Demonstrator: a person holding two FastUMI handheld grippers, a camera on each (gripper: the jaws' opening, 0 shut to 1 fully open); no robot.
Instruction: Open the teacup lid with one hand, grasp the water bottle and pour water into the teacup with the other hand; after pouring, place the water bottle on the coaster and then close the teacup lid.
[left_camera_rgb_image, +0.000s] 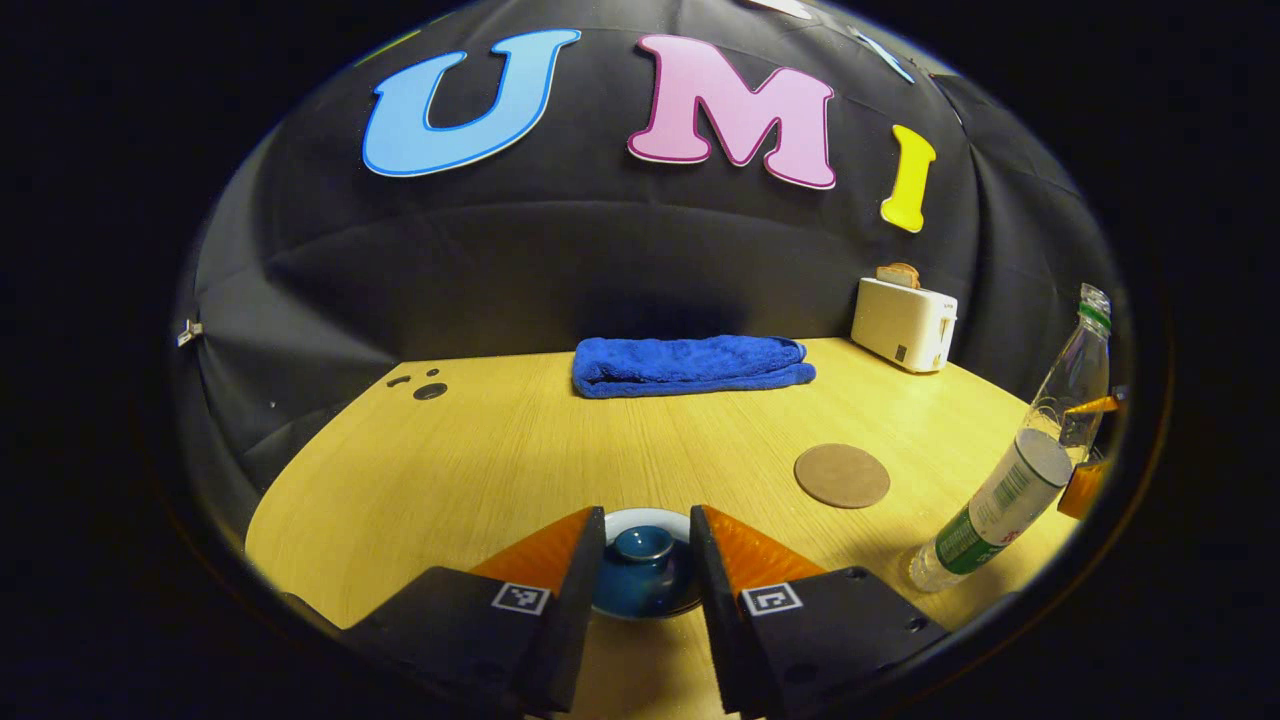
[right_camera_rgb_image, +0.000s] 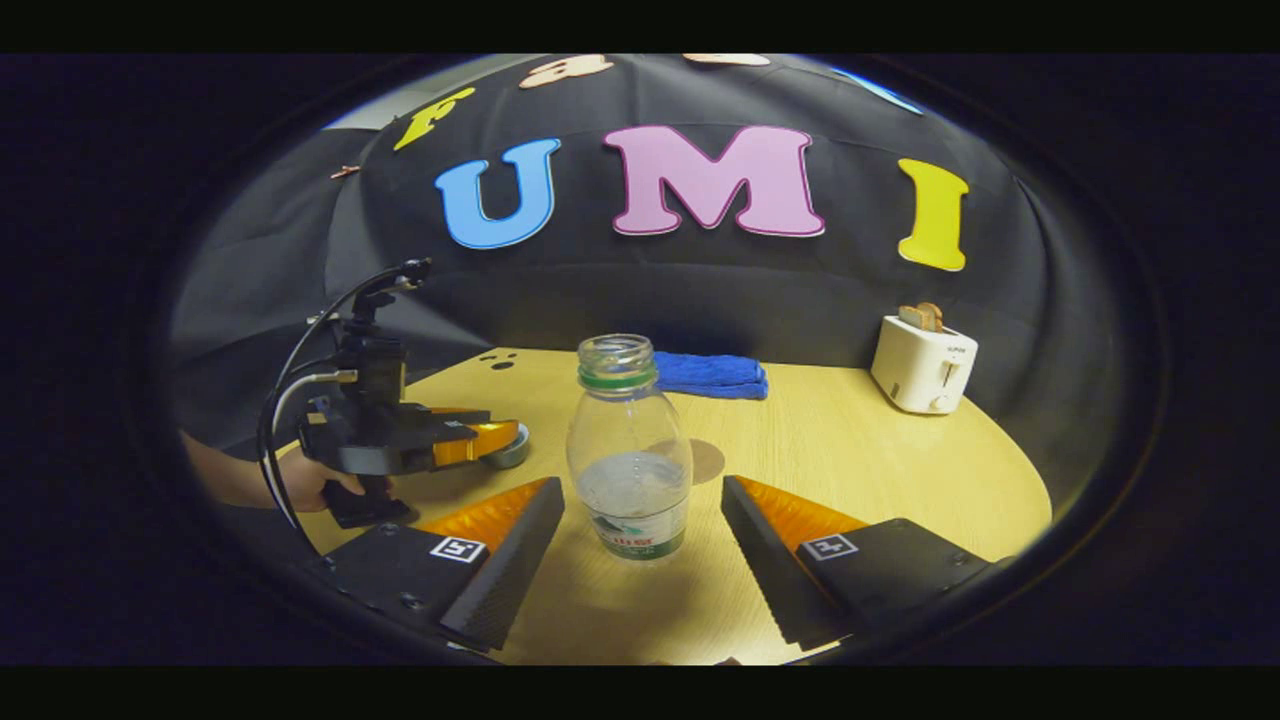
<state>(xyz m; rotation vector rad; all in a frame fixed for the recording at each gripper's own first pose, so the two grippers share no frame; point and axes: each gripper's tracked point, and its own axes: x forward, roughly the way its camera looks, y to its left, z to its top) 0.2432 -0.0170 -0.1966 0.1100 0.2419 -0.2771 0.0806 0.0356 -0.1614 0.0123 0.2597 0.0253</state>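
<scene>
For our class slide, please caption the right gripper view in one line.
Open hand-held gripper flanks an uncapped bottle on the table; towel and toaster behind.

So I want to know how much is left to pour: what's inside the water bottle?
The water bottle has no cap and holds a little clear water in its lower part, with the upper part empty. Its label hides the very bottom, so the water there can't be seen.

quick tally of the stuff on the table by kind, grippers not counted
teacup with lid: 1
water bottle: 1
coaster: 1
blue towel: 1
toaster: 1
total: 5
</scene>
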